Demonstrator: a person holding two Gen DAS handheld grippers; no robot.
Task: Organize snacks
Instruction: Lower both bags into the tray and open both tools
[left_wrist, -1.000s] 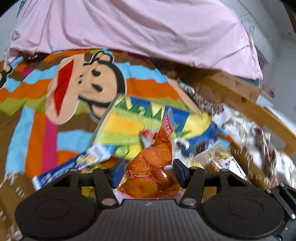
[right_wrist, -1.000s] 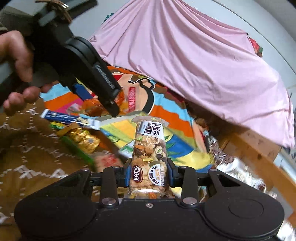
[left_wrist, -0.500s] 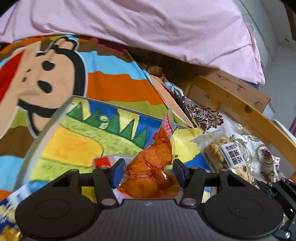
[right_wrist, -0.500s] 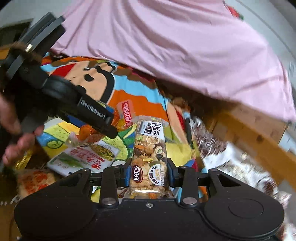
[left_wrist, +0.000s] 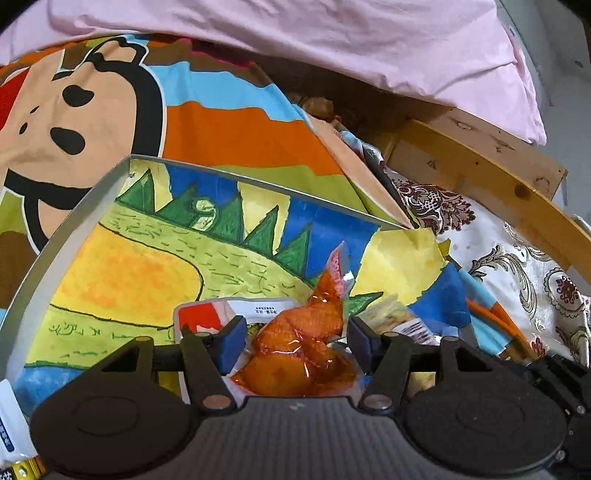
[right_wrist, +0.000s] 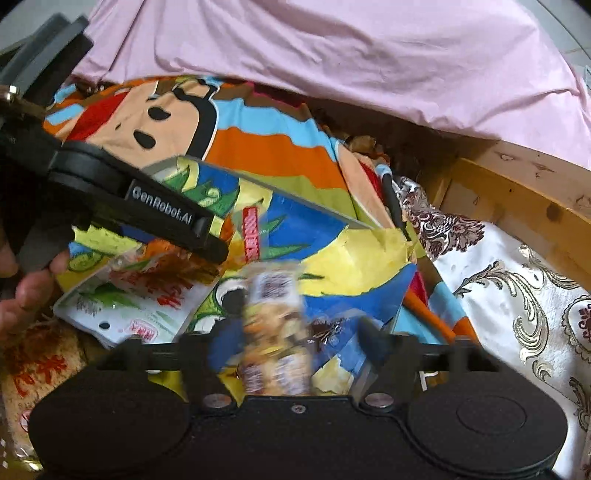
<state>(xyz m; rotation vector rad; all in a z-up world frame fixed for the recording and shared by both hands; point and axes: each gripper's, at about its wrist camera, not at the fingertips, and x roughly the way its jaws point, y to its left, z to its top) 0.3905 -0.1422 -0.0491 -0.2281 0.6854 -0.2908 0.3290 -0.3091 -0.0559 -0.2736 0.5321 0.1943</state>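
Note:
My left gripper (left_wrist: 293, 338) is shut on an orange snack pouch (left_wrist: 299, 350) and holds it over a grey tray (left_wrist: 74, 214) lined with a colourful drawing. A white and red packet (left_wrist: 207, 317) lies in the tray under it. My right gripper (right_wrist: 291, 338) has its jaws spread apart; the clear nut-mix pack (right_wrist: 275, 332) sits blurred between them, not gripped, over the tray's right part (right_wrist: 295, 201). The left gripper shows in the right wrist view at the left (right_wrist: 207, 240), with the orange pouch (right_wrist: 251, 229) in it.
The tray rests on a striped cartoon-monkey blanket (left_wrist: 221, 122). A pink sheet (left_wrist: 295, 40) lies behind. A wooden bed frame (left_wrist: 480, 177) and patterned cloth (left_wrist: 517, 266) are at the right. More snack packs lie at the left (right_wrist: 33, 373).
Both grippers moved over the tray. My right gripper's jaws opened and the nut-mix pack is slipping free. The left gripper still holds the orange pouch, now lower over the tray.

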